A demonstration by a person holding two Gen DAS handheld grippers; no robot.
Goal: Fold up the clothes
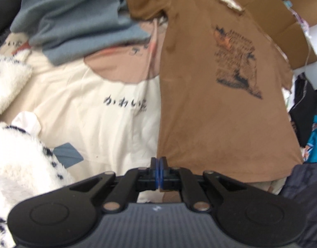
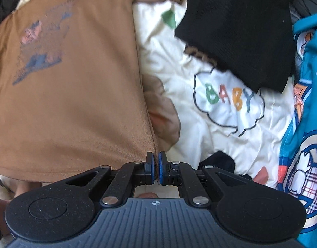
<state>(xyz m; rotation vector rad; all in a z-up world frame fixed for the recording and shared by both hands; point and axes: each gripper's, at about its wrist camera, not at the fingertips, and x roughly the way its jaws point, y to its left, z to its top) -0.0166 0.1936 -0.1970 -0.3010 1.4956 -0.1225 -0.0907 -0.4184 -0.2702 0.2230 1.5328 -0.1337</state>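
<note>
Brown T-shirt (image 1: pixel 210 113) spread out, faded dark print on its chest, lying over a cream printed bedsheet (image 1: pixel 92 111). Both views blurred.

Left gripper (image 1: pixel 159 166): jaws clenched, blue pads pressed together on the brown T-shirt's lower hem corner, at its left edge in this view. Cloth runs away from the pads toward the print.

Right gripper (image 2: pixel 156 166): jaws nearly closed, a thin fold of the brown T-shirt's opposite hem corner pinched between the blue pads. The shirt body fills the left half of this view.

Around the brown T-shirt, left wrist view:
- grey-blue garment (image 1: pixel 75 20) heaped beyond its left edge, near the sleeve
- white fleece with dark flecks (image 1: pixel 19 165) farther left, well apart from the shirt
- cardboard box (image 1: pixel 282 24) behind its far right shoulder
- dark clothing (image 1: pixel 303 186) just past its right hem

Right wrist view:
- bedsheet shows a cloud outline with coloured letters "BABY" (image 2: pixel 228 97), right of the shirt
- black ribbed garment (image 2: pixel 241 31) lying over the top of that cloud
- teal cartoon-print fabric (image 2: pixel 303 134) farthest right
- small black item (image 2: pixel 218 163) just right of the right gripper; kind cannot be told
</note>
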